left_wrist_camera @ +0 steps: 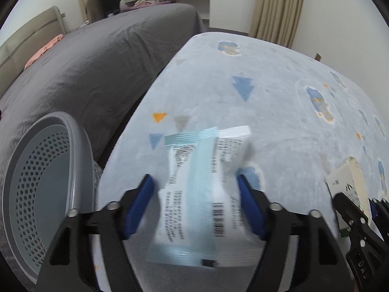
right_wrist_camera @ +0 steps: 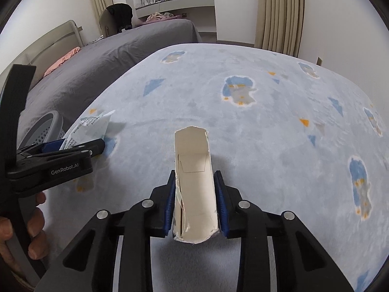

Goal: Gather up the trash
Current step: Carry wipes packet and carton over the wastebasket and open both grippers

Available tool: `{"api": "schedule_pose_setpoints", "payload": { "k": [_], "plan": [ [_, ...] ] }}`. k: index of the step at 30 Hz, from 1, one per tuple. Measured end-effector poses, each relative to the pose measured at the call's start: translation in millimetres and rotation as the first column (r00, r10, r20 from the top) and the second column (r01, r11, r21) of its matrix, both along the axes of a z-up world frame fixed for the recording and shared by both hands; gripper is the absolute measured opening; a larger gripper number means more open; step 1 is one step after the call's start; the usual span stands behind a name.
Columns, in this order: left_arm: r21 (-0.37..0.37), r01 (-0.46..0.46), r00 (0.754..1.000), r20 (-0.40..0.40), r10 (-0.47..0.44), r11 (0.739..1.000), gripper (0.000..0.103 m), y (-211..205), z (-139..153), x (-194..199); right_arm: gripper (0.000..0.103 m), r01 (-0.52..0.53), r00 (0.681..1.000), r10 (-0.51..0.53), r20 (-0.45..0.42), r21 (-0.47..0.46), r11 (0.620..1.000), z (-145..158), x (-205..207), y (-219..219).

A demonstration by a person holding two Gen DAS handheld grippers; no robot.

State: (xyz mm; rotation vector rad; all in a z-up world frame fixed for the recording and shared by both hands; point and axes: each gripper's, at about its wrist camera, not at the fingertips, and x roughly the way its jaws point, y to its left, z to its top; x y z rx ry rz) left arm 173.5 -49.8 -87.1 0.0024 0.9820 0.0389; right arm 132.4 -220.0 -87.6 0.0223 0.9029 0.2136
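Note:
A white and pale blue plastic wrapper (left_wrist_camera: 201, 194) with printed text and a barcode sits between the jaws of my left gripper (left_wrist_camera: 194, 182). The jaws stand wide; the right pad touches the wrapper's edge, the left pad is apart from it. The wrapper looks blurred. In the right wrist view the left gripper (right_wrist_camera: 80, 146) shows with the wrapper (right_wrist_camera: 94, 129) sticking out. My right gripper (right_wrist_camera: 195, 177) is shut on a torn beige cardboard box (right_wrist_camera: 194, 182), held above the carpet. The box also shows in the left wrist view (left_wrist_camera: 350, 182). A grey perforated bin (left_wrist_camera: 41, 189) stands at the left.
A pale blue patterned carpet (right_wrist_camera: 267, 133) covers the floor. A bed with a grey cover (left_wrist_camera: 85, 68) runs along the left, right behind the bin. Curtains (right_wrist_camera: 279, 12) and a wall stand at the back.

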Motion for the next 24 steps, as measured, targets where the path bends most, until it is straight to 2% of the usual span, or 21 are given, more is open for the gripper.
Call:
{"api": "schedule_pose_setpoints", "payload": {
  "k": [4,13,24],
  "plan": [
    [0.000,0.028,1.000,0.010,-0.028,1.000,0.054,-4,3,-10,0.029,0.002,1.000,-0.002,0.011,-0.001,1.000,1,-3,0],
    [-0.018,0.060,0.996,0.074,-0.058,0.998,0.054,3,30,-41,0.029,0.014,1.000,-0.013,-0.004,0.032,0.999,6,-15,3],
    [-0.038,0.051,0.985,0.169,-0.044,0.998,0.054,40,74,-78,0.029,-0.007,1.000,0.005,0.029,0.060,0.998,31,-50,36]
  ]
}}
